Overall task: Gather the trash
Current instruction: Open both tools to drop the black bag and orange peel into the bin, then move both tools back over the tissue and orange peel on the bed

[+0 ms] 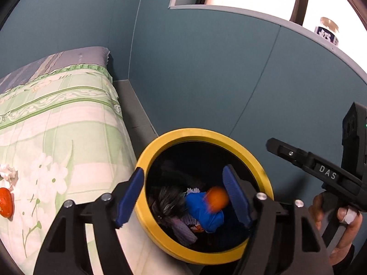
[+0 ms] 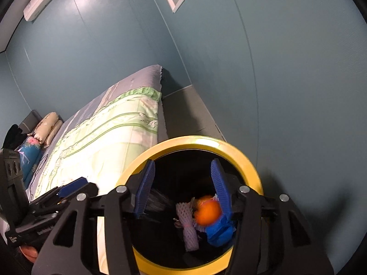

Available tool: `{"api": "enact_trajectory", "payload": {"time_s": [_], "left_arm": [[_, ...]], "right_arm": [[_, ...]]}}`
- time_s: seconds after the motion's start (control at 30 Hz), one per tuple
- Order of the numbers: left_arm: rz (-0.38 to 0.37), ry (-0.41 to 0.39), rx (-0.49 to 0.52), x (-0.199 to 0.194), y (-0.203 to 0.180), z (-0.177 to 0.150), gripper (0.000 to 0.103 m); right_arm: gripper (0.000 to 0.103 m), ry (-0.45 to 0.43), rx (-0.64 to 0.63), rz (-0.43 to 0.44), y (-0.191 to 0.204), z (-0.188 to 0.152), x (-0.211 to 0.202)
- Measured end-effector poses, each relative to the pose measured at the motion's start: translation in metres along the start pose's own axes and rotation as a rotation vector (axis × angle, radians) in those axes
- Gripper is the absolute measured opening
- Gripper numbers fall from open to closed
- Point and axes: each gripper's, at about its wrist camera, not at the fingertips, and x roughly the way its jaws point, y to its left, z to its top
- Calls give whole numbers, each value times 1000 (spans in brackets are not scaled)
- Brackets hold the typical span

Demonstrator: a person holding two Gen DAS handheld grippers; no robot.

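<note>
Left gripper over the bin mouth, jaws spread wide, nothing between the pads. Right gripper also over the opening, jaws about half apart, empty too. Just below: orange ball-shaped piece, motion-blurred, apparently dropping into the yellow-rimmed bin, so release looks done. Round, so no long axis to call. Already inside: blue crumpled wrapper, white foam net sleeve lying with its long axis running roughly toward the camera, dark stuff beside it, unclear what. Bin standing upright against the bed. Farther out on the bedspread: red-orange wrapper and small white scrap, still to collect. Probably well past halfway, not finished.
</note>
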Motion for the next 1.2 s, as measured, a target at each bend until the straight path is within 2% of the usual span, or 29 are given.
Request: {"api": "enact_trajectory", "payload": {"time_s": [0.23, 0.4, 0.43, 0.6, 0.87, 1.07, 1.2], "left_arm": [[65, -34, -61, -13, 39, 9, 80], [125, -60, -82, -30, 76, 13, 80], [155, -74, -86, -35, 88, 12, 80], [218, -84, -175, -52, 143, 5, 80], [321, -117, -238, -87, 221, -9, 80], [359, -141, -199, -115, 283, -23, 82], [444, -130, -165, -120, 326, -30, 84]], "right_arm": [[54, -20, 14, 30, 3, -3, -11], [57, -26, -46, 95, 35, -4, -17], [57, -22, -56, 112, 42, -4, -17], [58, 26, -124, 201, 89, -10, -1], [59, 116, -249, 327, 181, -28, 30], [59, 182, -324, 387, 238, -47, 58], [59, 240, -371, 419, 275, -68, 79]]}}
